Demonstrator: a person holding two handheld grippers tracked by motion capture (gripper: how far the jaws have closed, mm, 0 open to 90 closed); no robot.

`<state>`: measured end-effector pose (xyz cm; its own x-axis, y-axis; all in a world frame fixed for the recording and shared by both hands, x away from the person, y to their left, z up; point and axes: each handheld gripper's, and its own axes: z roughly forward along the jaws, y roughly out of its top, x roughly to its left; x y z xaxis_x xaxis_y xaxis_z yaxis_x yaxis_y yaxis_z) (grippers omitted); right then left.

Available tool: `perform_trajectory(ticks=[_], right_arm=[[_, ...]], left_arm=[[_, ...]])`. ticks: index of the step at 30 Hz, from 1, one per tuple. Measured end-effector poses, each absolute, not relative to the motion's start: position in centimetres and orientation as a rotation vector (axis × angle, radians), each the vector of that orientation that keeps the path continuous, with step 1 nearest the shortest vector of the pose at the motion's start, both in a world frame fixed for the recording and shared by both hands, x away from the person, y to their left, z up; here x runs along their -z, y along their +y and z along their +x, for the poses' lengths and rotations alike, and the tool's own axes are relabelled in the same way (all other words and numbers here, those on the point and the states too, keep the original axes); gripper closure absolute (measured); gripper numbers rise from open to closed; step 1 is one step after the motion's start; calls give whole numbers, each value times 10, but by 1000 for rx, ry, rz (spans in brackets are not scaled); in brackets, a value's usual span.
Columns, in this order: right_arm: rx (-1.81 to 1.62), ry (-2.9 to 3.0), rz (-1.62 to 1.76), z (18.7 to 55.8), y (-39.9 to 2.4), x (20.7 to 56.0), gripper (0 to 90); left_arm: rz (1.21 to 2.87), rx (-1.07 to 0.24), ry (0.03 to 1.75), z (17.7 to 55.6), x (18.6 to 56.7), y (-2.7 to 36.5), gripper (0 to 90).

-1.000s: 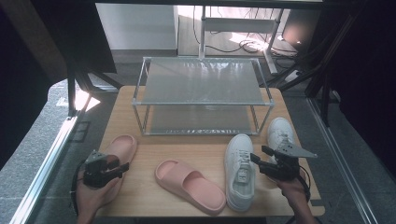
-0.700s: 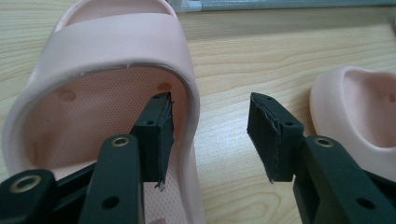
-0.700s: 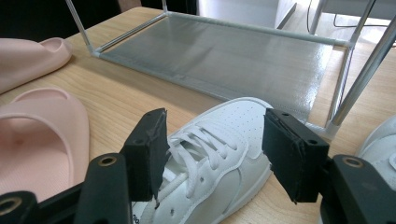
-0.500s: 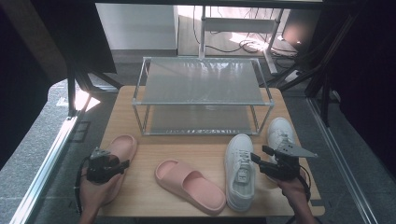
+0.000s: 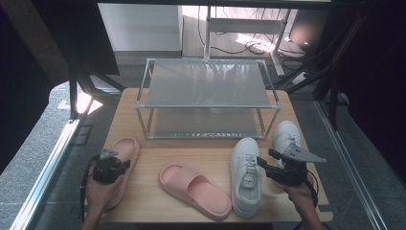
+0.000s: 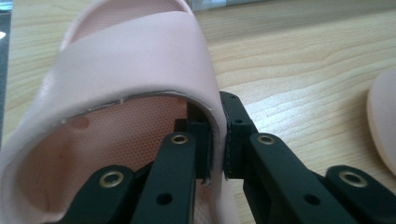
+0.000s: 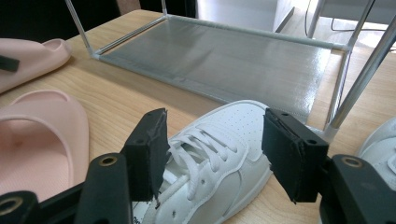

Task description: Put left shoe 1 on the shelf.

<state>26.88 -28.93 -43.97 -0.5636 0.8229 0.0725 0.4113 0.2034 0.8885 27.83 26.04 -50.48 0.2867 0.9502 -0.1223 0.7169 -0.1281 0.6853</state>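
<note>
I have the left pink slipper (image 6: 126, 70) by its strap wall: the left gripper (image 6: 217, 140) has just been closing, and its two pads now pinch the side edge of the strap, one inside the slipper and one outside. That slipper lies flat near the front left corner of the surface (image 5: 191, 158), so I judge the grasp made and the lift not yet begun.

The second pink slipper (image 5: 194, 188) lies aslant near the front edge at mid-surface, untouched. To its right the white sneaker (image 7: 210, 168) sits under my right gripper (image 7: 212, 156), whose jaws stand wide on either side of the laces without touching (ready, I would say, not committed). The other white sneaker (image 5: 287, 139) is near the right edge.

Both shelves of the rack (image 5: 206, 91) at the back are bare, so all four shoes remain to be placed.
</note>
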Motion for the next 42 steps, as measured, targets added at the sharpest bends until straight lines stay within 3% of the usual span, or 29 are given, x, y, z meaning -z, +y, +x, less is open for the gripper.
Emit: perform_trajectory(ticks=[7,22,42], right_arm=[[-1321,2053,1148,268,-291,439,416],[-1333,2026,1151,267,-293,436,417],[-1329,2039,1154,269,-293,439,415]], left_arm=[[1887,-491,1432,271,484,258,851],[1930,-448,1226,257,450,214,850],[1984,-413,1158,325,449,168,850]])
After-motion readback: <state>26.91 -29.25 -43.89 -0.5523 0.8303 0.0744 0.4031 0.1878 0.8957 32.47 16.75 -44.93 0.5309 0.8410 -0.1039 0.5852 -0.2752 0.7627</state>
